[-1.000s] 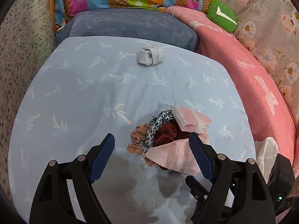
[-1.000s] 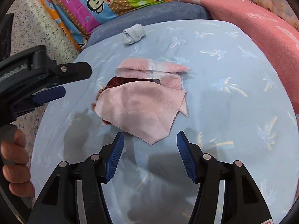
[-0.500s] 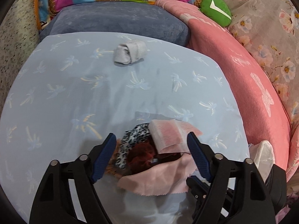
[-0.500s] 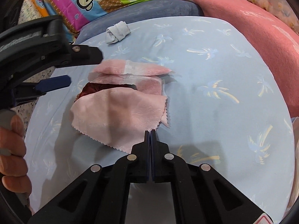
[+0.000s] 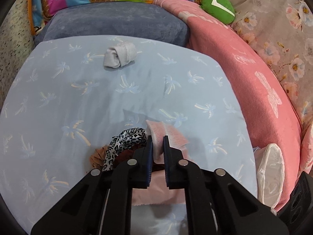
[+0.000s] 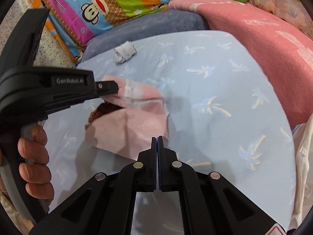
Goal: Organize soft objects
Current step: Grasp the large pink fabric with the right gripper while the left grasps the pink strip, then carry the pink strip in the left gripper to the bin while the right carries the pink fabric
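Note:
A small pile lies on the blue palm-print sheet (image 5: 58, 98): a folded pink towel with white stripes (image 5: 172, 135), a leopard-print scrunchie (image 5: 127, 139), a tan scrunchie (image 5: 96, 157) and a dark red one (image 6: 105, 109). A thin light pink cloth (image 6: 129, 131) drapes over the pile's near side. My left gripper (image 5: 157, 143) is closing, its pads pinching the striped towel's left end. My right gripper (image 6: 157, 139) is shut on the light pink cloth's near edge, which hangs slightly raised. A rolled white sock (image 5: 120, 56) sits apart at the far side.
A grey-blue cushion (image 5: 117, 25) and a colourful monkey-print pillow (image 6: 117, 5) border the sheet at the back. A pink blanket (image 5: 254, 78) runs along the right, with a green plush (image 5: 217, 7) above it. A white plastic bag (image 5: 272, 168) is at the right edge.
The left gripper moved forward over the pile and closed on the striped towel. The right gripper closed on the light pink cloth's edge and rose, lifting that edge.

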`<state>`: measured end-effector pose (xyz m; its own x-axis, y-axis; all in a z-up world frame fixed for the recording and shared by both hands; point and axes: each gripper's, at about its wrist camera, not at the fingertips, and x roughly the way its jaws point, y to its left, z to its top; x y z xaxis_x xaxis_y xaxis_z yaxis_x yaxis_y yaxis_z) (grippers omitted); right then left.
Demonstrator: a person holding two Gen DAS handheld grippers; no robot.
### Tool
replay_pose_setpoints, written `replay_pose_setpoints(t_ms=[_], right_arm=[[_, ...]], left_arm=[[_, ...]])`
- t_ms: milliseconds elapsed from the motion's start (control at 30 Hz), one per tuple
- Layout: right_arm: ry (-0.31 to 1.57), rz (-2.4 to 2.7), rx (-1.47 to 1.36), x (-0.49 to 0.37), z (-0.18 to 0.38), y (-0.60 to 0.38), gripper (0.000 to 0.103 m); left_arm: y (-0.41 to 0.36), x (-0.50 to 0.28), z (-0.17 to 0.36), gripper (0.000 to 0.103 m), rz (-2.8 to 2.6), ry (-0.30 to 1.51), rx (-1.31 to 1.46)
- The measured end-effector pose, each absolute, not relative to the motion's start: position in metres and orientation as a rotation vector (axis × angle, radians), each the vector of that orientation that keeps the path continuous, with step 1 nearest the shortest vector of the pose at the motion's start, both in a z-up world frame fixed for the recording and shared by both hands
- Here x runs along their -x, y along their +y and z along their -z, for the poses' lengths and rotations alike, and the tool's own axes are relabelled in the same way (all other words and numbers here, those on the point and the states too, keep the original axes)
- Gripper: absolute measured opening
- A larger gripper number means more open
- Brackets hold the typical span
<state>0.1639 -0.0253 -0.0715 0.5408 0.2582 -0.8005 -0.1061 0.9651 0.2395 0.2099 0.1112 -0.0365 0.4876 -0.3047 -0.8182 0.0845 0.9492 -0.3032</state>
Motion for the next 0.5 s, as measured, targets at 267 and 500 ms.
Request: replay_pose_setpoints(t_ms=[267,500], right_arm=[[0.847,-0.192,-0.210,-0.149,0.014,-0.055,0.001],[0.734,-0.154,-0.235,-0.120,-0.032,-0.089,0.001]], left_arm=[[0.091,-0.192,-0.006,0.009,0.279,0.947,0.216],[0.057,-0.174,-0.038,0.008,0.346,0.876,0.176]])
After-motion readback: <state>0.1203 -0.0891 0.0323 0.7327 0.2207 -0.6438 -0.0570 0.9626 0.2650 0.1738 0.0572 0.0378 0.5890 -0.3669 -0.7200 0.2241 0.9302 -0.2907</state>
